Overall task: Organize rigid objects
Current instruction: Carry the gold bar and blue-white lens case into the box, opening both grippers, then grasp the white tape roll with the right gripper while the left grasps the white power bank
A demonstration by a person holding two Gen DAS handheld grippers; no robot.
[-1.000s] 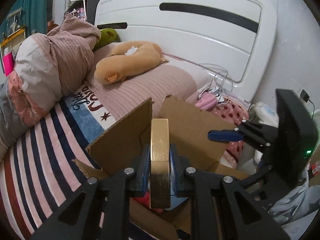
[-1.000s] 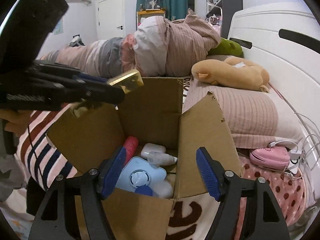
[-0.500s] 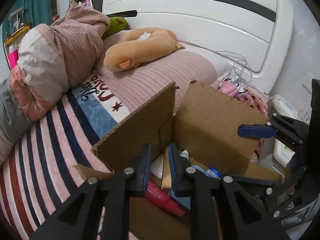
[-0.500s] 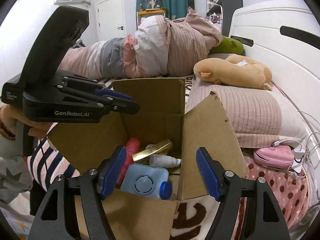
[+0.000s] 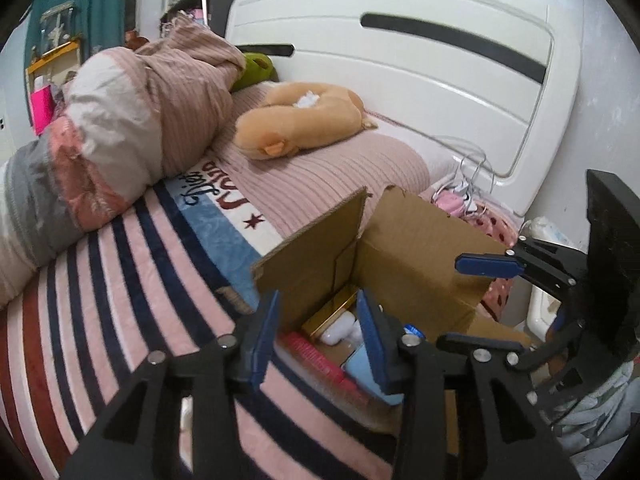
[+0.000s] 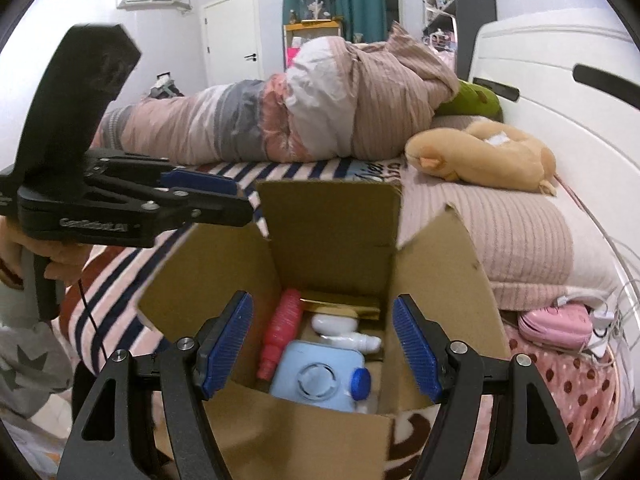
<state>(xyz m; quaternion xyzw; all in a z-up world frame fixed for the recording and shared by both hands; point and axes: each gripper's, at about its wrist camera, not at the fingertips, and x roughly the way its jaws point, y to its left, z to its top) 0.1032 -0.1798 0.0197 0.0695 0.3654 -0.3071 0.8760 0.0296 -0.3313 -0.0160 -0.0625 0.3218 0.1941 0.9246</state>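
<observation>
Cardboard box [image 6: 332, 224] on the bed [image 5: 120, 280] holds our gold case [image 6: 344, 303] against its far wall; both grippers, left [image 5: 316, 338] and right [image 6: 320, 346], hover above, fingers spread and empty.

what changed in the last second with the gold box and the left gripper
The left gripper let go of the gold box, which now lies in the carton at its far wall behind the pink bottle and blue case. Its jaws have opened and it has pulled back toward the carton's left side. The right gripper stayed open over the carton.
</observation>
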